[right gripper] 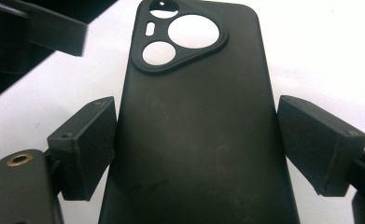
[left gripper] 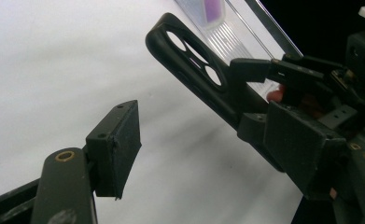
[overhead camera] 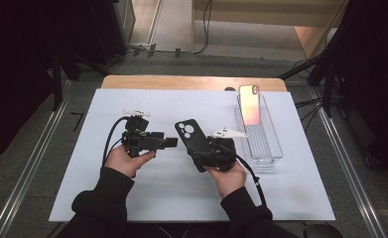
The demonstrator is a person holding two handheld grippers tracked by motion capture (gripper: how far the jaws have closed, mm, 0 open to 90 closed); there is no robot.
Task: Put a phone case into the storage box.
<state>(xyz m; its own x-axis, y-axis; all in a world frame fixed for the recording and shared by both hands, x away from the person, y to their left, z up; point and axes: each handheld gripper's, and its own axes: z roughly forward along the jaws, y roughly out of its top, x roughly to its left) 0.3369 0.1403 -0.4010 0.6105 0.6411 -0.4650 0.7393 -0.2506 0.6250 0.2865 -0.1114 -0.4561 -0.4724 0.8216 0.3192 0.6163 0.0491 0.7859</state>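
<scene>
Two grippers meet over the desk [overhead camera: 132,198]: the right gripper [overhead camera: 209,148] clamps the black phone case [right gripper: 189,121] by its long edges, raised off the surface, while the left gripper [overhead camera: 169,142] stands apart, empty. Keep the case steady — bring the left jaws squarely onto its camera end.

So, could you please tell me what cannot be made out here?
- Matte black phone case: lower end cut off by the right gripper view's bottom edge.
- Left gripper: its right-hand jaw hidden behind the right gripper, left gripper view.
- Clear plastic tray: shiny phone details too small, high view.
</scene>
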